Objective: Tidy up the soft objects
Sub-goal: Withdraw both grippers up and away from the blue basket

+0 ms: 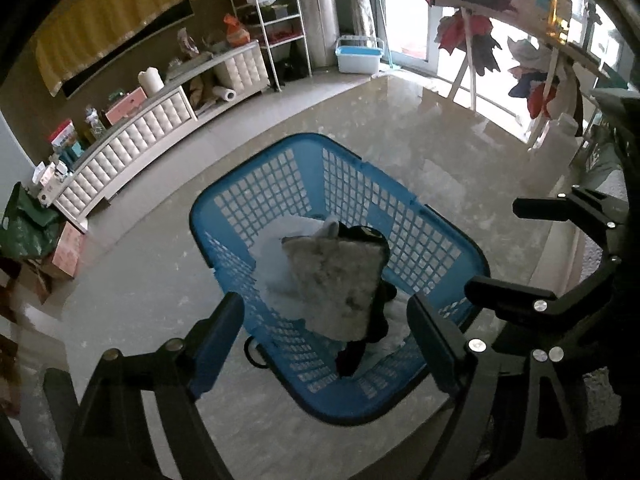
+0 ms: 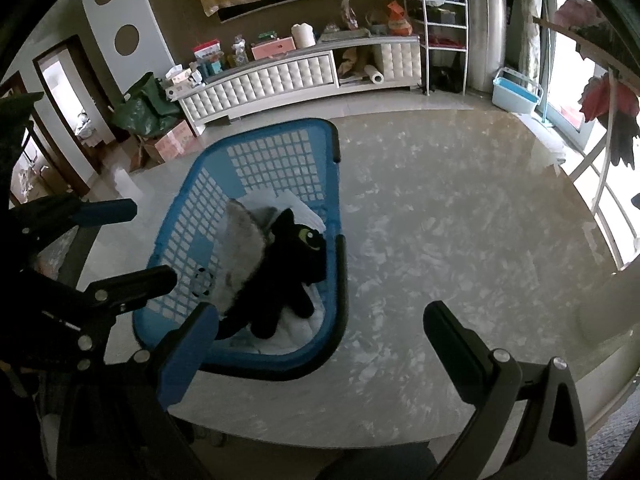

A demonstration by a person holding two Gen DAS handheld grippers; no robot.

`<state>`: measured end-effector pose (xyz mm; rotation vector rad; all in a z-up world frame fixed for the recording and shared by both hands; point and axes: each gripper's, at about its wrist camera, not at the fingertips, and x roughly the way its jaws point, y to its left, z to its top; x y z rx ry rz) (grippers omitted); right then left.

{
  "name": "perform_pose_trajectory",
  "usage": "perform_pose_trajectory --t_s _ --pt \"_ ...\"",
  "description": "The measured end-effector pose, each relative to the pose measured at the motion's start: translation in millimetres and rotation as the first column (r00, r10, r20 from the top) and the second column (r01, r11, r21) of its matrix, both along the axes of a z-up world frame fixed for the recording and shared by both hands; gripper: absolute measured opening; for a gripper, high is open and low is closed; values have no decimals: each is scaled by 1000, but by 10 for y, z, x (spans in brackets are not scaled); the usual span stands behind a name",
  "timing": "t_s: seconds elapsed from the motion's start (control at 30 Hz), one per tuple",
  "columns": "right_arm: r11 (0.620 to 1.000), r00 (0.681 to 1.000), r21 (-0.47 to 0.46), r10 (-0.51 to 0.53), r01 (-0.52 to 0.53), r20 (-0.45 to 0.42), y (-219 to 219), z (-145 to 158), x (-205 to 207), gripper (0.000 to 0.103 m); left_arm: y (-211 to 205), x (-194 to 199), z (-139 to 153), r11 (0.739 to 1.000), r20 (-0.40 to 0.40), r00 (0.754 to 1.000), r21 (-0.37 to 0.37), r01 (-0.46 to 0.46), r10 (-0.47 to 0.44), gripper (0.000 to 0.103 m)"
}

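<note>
A blue plastic laundry basket [image 1: 256,184] stands on a marble table; it also shows in the right wrist view [image 2: 280,136]. Inside lie a grey furry cushion [image 1: 340,280] [image 2: 244,248], a black plush toy with a yellow-green eye [image 2: 288,264] [image 1: 376,312] and white soft items [image 1: 280,240] [image 2: 296,204]. My left gripper [image 1: 324,332] is open and empty, hovering above the basket's near end. My right gripper [image 2: 320,332] is open and empty, to the right of the basket; it also shows in the left wrist view [image 1: 504,248].
The marble table top [image 2: 460,240] extends right of the basket. Beyond it are a white quilted cabinet [image 2: 280,76] with clutter, a wire shelf [image 2: 444,32], a light blue bin [image 2: 516,92] and a drying rack with clothes [image 1: 480,32].
</note>
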<state>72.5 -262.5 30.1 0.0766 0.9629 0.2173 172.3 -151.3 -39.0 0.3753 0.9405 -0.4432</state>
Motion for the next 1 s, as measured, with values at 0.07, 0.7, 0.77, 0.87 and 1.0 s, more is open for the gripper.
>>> perform_pose_trajectory --t_s 0.07,0.7,0.77,0.87,1.0 --pt "1000 1000 -3 1 -1 8 32 38 -22 103 60 -46 43 1000 0 1000 -23 -7 7 82" --pt "997 995 -38 64 -62 74 556 237 -108 103 815 -412 240 989 78 991 -113 -98 107 103" --pt "997 994 -38 76 -73 74 624 229 -95 103 892 -432 251 987 79 990 -121 -109 119 103" --pt "995 992 -46 97 -93 75 737 215 -91 103 1008 -460 252 984 80 987 -127 -127 138 103" --pt "991 990 -61 122 -118 71 926 194 -66 103 1208 -483 230 978 79 983 -135 -157 168 103"
